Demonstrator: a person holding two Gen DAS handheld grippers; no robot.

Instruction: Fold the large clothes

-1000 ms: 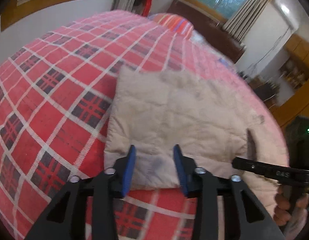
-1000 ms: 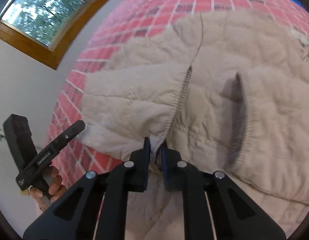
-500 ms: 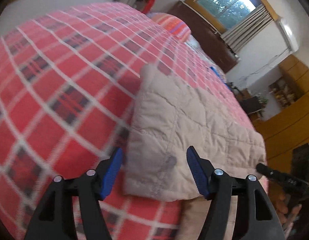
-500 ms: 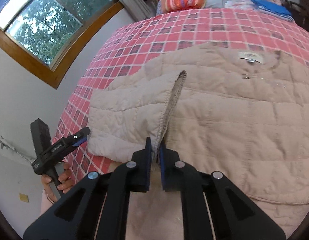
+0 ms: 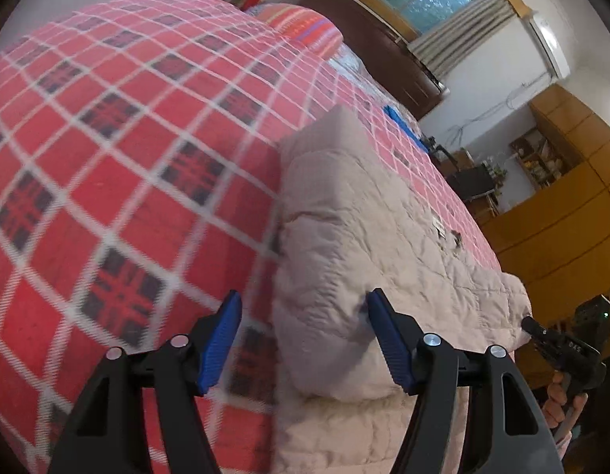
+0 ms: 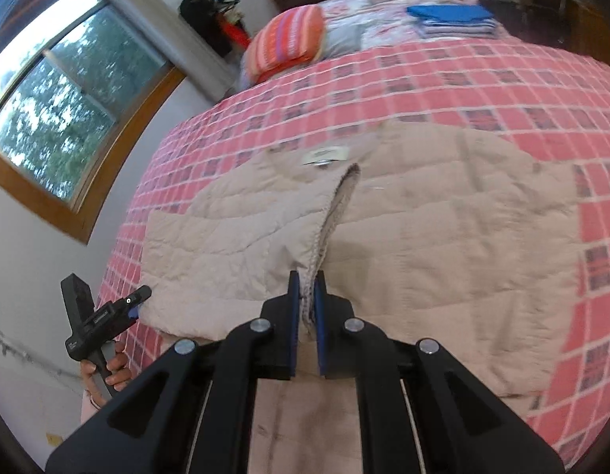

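Your beige quilted jacket (image 6: 443, 245) lies spread on the bed's red plaid cover (image 6: 482, 91), its near edge at the bed's edge. White neck label (image 6: 324, 155): print too small to read. Your right tool (image 6: 306, 296) is clamped on the knit-trimmed front edge, lifting that panel. Your left tool (image 5: 305, 339) is spread wide, straddling the folded left corner, gripping nothing. Bare plaid cover lies beyond the collar and to the left.

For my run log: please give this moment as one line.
left tool: open, at jacket corner | right tool: shut on jacket cuff | jacket on bed
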